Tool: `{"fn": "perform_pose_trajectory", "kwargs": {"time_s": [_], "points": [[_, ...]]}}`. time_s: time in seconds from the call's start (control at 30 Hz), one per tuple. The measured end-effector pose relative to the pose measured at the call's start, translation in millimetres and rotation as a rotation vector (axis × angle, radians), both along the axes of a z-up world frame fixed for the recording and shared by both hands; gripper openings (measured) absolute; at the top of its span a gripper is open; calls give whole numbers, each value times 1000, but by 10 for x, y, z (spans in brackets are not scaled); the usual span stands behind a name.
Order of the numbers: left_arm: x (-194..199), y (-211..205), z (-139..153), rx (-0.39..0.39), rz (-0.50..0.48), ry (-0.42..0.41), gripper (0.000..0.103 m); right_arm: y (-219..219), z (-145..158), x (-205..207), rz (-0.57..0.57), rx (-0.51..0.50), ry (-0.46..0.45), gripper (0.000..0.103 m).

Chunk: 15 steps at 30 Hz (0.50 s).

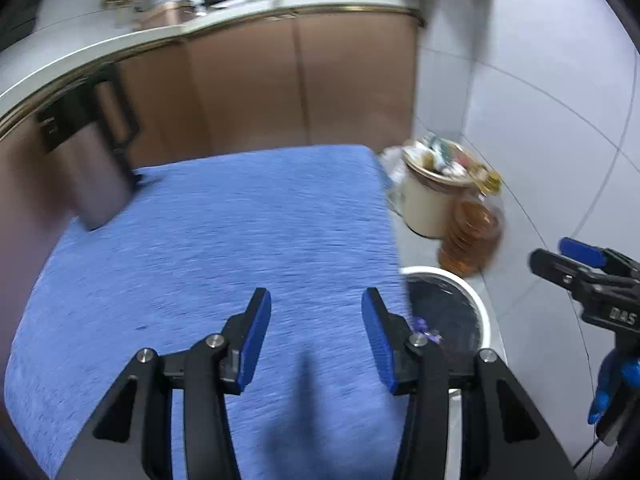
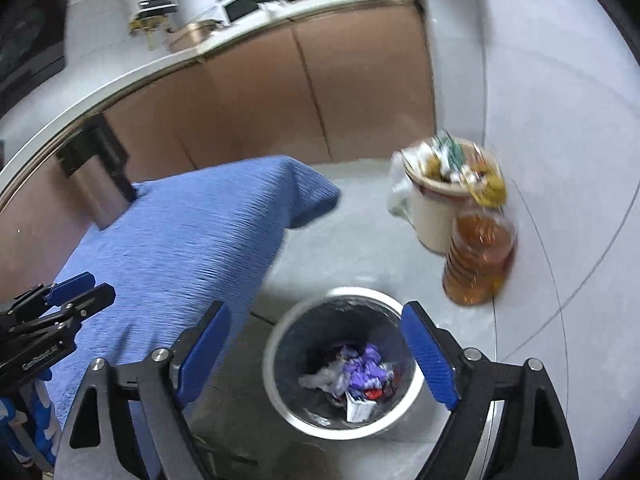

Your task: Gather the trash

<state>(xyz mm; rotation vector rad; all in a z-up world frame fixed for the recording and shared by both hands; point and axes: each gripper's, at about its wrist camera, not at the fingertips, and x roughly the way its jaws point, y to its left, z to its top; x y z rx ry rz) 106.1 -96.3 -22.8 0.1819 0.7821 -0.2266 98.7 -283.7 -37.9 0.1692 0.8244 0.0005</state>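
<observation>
Wrappers (image 2: 362, 376) lie crumpled in the white bin (image 2: 280, 344) on the floor beside the blue-covered table (image 1: 224, 232). Right tongs (image 2: 316, 356) gape wide above it, left tongs (image 1: 316, 340) half-spread, both empty. Best sweep the table for any leftovers.

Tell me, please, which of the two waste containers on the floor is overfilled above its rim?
The cream bin beside the oil bottle: rubbish heaps over its top. The round silver bin under the right gripper holds wrappers only at its bottom.
</observation>
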Motion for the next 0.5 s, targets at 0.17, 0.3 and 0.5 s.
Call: {"fn": "perform_pose_trajectory", "kwargs": {"time_s": [0.17,0.3,0.5], "points": [[-186,510,152,-19,96,-69,59,530,241,-42,69,-62,-53,98],[-327,858,266,-24,160,-123,63,909,345,-78,111,-107,-80,103],[-533,1229,401,-34,232,-197,70,1345,450,-139,175,-158,-105,103]]}}
